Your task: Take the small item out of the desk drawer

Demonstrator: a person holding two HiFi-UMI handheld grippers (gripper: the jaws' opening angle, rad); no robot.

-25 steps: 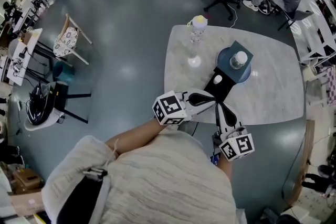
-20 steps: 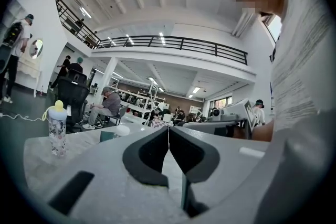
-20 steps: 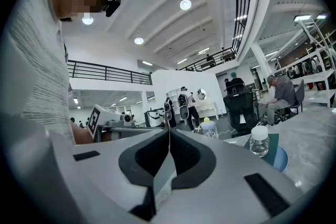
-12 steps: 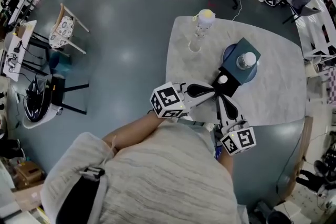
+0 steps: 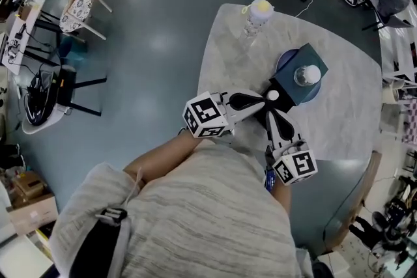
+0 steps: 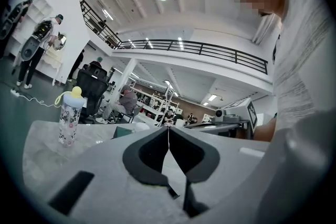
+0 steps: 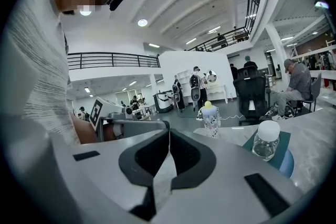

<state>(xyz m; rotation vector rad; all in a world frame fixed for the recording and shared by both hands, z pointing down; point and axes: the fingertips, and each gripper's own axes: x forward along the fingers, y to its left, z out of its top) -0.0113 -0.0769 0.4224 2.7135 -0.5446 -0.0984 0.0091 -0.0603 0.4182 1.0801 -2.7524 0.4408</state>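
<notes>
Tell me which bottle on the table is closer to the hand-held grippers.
The white-capped bottle, which stands on the teal box. The yellow-capped bottle stands farther off, directly on the table near its far edge.

One table (image 5: 352, 120) bears two bottles, a yellow-capped bottle (image 5: 257, 15) and a white-capped bottle (image 5: 307, 75), one teal box (image 5: 290, 89) and one blue plate (image 5: 281, 62); two grippers, left gripper (image 6: 168, 131) and right gripper (image 7: 169, 134), hover at its near edge.
</notes>
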